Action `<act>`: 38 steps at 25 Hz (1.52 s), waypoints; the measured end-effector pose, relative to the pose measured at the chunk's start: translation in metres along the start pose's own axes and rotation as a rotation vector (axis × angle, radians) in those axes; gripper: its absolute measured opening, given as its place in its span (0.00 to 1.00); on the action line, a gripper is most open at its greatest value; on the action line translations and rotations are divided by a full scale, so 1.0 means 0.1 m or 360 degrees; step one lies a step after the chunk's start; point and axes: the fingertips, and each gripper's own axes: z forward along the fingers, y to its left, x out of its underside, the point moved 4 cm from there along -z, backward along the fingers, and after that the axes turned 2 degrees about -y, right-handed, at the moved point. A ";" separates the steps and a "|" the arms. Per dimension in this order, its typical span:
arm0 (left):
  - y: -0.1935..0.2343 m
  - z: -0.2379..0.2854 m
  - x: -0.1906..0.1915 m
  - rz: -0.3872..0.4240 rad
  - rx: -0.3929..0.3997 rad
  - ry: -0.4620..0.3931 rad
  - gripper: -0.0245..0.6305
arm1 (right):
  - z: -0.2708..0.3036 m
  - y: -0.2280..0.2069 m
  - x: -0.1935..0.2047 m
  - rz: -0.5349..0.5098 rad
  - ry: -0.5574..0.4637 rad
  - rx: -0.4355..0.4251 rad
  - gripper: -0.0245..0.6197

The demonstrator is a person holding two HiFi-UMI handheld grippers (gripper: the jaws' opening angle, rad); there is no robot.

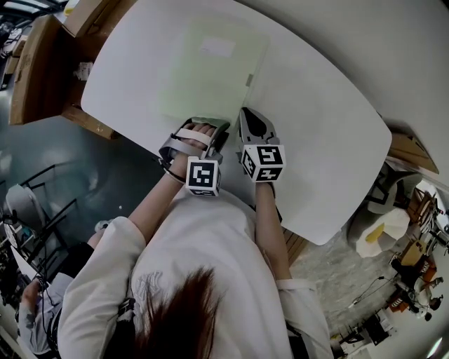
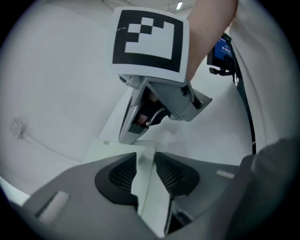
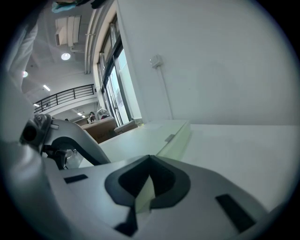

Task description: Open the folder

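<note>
A pale green, see-through folder (image 1: pixel 210 70) lies flat on a white table (image 1: pixel 330 119), its near edge toward the person. It has a white label (image 1: pixel 217 47) on its cover and a small clasp (image 1: pixel 249 80) on its right edge. Whether any papers lie inside cannot be made out through the cover. The right gripper (image 1: pixel 245 113) meets the folder at its near right corner, below the clasp. The right gripper view shows its jaws pressed together at the tips, with a sliver of the green edge pinched between the pads. The left gripper (image 1: pixel 210 123) sits just beside it on the folder's near edge, angled steeply down, with its jaws spread. The left gripper view shows the folder's pale corner in the gap between the two ribbed pads (image 2: pixel 119 176), which stand off it on either side. The same view shows the right gripper close ahead under its black-and-white marker cube (image 2: pixel 147 40). In the head view the two grippers sit near each other without touching. Past the table's far left corner stands a brown box (image 1: pixel 88 15), its contents out of sight.
</note>
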 end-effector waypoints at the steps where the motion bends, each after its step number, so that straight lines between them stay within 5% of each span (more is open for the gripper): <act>1: 0.00 0.00 0.00 0.0006 -0.0005 -0.0007 0.21 | 0.00 0.00 0.00 0.0009 -0.0012 -0.0001 0.05; 17: 0.27 -0.31 -0.04 -0.0169 -0.0240 -0.0104 0.28 | 0.01 0.00 0.02 0.0023 -0.0032 0.0002 0.05; 26: 0.28 -0.33 -0.06 -0.0262 -0.0235 -0.0151 0.28 | 0.00 0.11 0.00 -0.0328 0.0074 0.0036 0.05; 31: 0.22 -0.22 -0.08 -0.0210 -0.0219 -0.0138 0.28 | -0.01 0.06 0.01 -0.0060 0.0054 -0.0003 0.05; 38: 0.15 -0.14 -0.04 -0.0157 -0.0175 -0.0109 0.27 | -0.01 0.08 0.01 -0.0066 0.0059 0.0008 0.05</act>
